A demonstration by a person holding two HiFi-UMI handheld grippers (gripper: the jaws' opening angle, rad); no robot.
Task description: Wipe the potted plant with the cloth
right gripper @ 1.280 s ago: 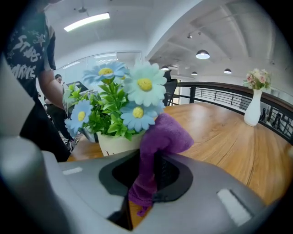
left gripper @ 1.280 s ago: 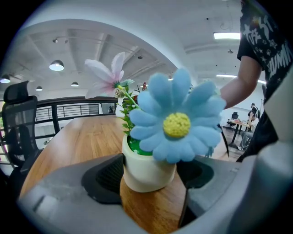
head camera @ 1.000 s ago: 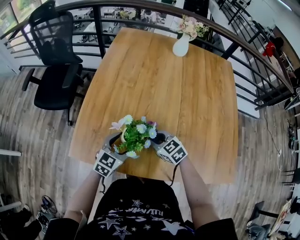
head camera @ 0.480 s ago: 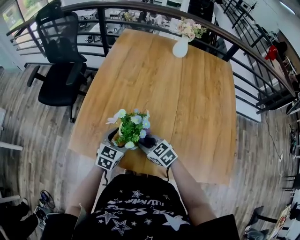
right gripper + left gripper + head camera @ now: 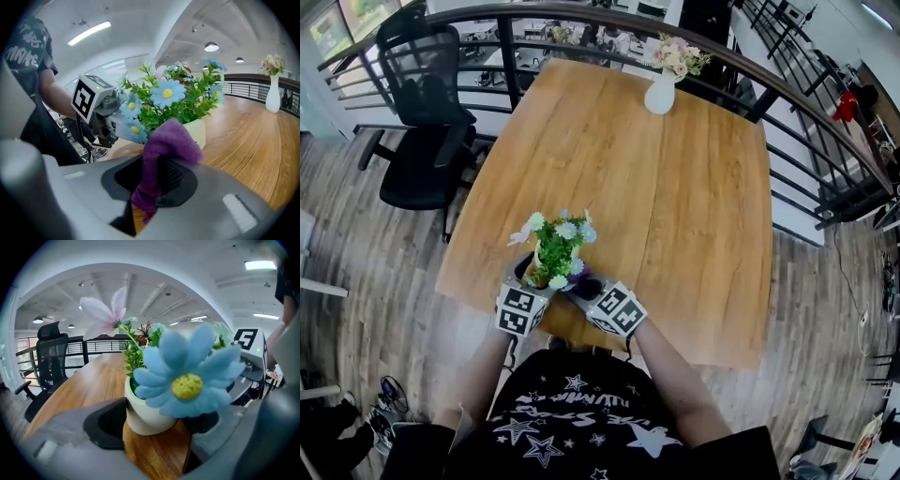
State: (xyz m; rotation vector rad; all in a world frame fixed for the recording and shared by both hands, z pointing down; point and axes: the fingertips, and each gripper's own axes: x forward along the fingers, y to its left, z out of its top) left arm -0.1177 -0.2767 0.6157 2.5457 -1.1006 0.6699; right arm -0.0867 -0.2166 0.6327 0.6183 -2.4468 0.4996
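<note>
The potted plant [image 5: 555, 251] stands near the worktop's [image 5: 675, 187] front edge, its pot [image 5: 140, 413] grasped by the left gripper [image 5: 156, 423]. The right gripper [image 5: 157, 180] is clenched on the purple cloth [image 5: 168, 138], just beside the pot. A hard wipe could bend the flowers [image 5: 166, 93] or twist the light pot from that grasp and off the edge.

Left gripper [image 5: 154, 425] and right gripper [image 5: 157, 183]: smooth grey shells with rounded black pads set inside the jaws. Behind each gripper's jaws sits a cube [image 5: 517, 311] faced with black-and-white square markers. A black cable [image 5: 80, 133] hangs beneath the left gripper's cube. Wearer: black short-sleeved T-shirt [image 5: 572, 422] printed with white stars and lettering.
</note>
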